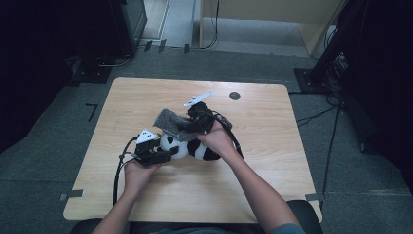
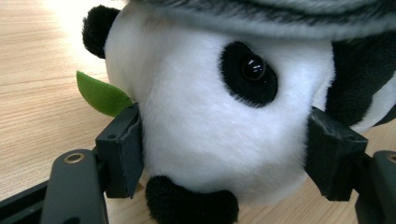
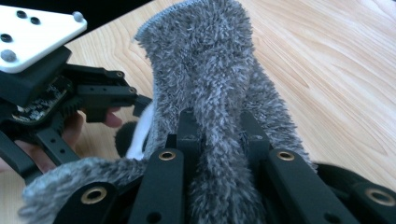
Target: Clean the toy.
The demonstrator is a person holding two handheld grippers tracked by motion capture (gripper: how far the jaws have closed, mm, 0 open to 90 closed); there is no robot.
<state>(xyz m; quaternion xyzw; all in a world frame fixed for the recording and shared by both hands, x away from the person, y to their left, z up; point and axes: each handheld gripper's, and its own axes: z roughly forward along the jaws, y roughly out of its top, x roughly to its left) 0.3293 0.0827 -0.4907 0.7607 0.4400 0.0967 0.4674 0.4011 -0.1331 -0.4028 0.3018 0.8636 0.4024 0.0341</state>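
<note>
A black-and-white panda plush (image 1: 192,148) lies on the wooden table (image 1: 146,97) near its middle. My left gripper (image 1: 165,155) is shut on the panda's white head (image 2: 210,130), one pad (image 2: 123,149) pressed into each side. A green leaf (image 2: 100,95) sticks out by the head. My right gripper (image 1: 195,124) is shut on a grey fuzzy cloth (image 1: 170,122) and holds it just above the panda. In the right gripper view the cloth (image 3: 210,70) rises in a fold between the jaws of my right gripper (image 3: 217,130) and drapes over them.
A small dark round disc (image 1: 234,95) sits in the tabletop at the back right. Black cables (image 1: 119,168) trail from the grippers toward the front edge. Dark equipment (image 1: 122,24) and cables stand on the grey floor beyond the table.
</note>
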